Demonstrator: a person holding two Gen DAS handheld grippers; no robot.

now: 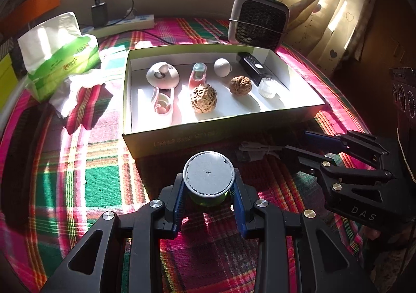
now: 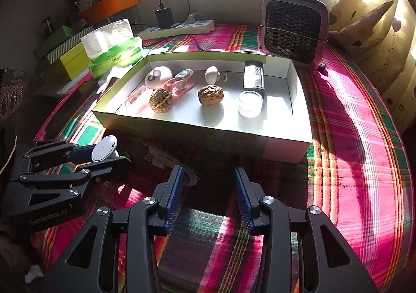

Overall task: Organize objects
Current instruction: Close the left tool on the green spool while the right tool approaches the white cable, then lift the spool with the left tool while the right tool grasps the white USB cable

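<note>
Left tool (image 1: 209, 195) pinching a small jar (image 1: 208, 180): grey round lid up, green body below, blue pads against both sides. The jar is just in front of the box's near wall, outside it, over the plaid cloth (image 1: 104, 181). Cannot tell whether it touches the cloth.

Right tool (image 2: 208, 198) spread, nothing between its fingers, low over the cloth to the right of the left tool. A pale bundled cord (image 2: 166, 159) lies on the cloth just ahead of it, near the box wall.

Box (image 1: 171, 137), open, white inside, holds:
- two walnuts (image 1: 203, 98), (image 1: 240, 85), near the middle, apart
- round white dish (image 1: 162, 75), back left
- pink holder (image 1: 163, 104) in front of it
- pink vial (image 1: 198, 74), back centre
- white egg shape (image 1: 222, 67) right of the vial
- black remote (image 1: 253, 68) along the right side
- clear cup (image 1: 267, 87) at the remote's near end

Outside the box: tissue pack (image 1: 59, 59) at left with loose tissue beside it; small fan (image 1: 258, 20) behind the right corner; power strip (image 1: 122, 23) with black charger at the back.
</note>
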